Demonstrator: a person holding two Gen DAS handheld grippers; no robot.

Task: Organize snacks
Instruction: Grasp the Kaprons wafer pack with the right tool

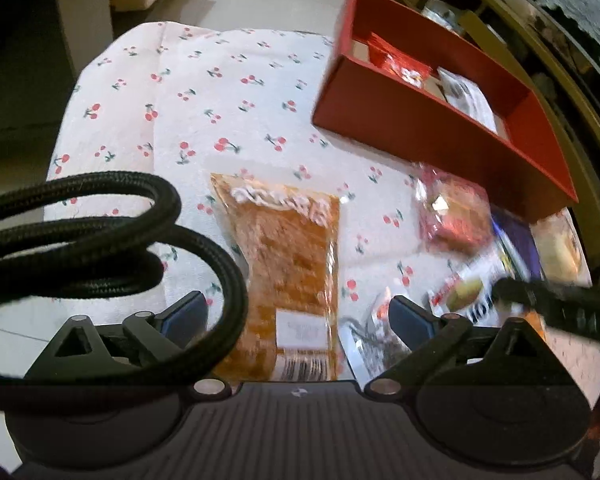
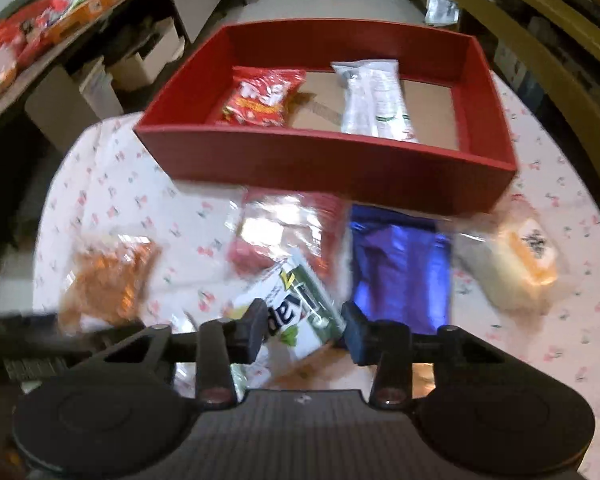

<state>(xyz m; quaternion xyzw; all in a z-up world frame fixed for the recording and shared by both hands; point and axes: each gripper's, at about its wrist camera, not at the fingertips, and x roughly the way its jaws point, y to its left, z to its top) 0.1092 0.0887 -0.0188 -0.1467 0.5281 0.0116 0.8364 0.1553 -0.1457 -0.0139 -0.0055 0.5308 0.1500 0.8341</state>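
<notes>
Now the right gripper (image 2: 302, 330) clamps a white-and-green snack pack (image 2: 296, 312) just short of the red box (image 2: 324, 160), likely needing a lift over its wall, while the left gripper (image 1: 296, 316) hangs open above an orange packet (image 1: 288, 264).

My left gripper (image 1: 296, 316) sits at the bottom of its view, tilted steeply downward, jaws spread wide; its blue pads (image 1: 186, 314) stand far apart near the lower left and lower right of centre, pressing on nothing. My right gripper (image 2: 304, 330) also points steeply down from the lower middle of its frame. Its dark fingers (image 2: 250, 330) are drawn in close and clamp a green-and-white snack packet (image 2: 296, 312) between them.
</notes>
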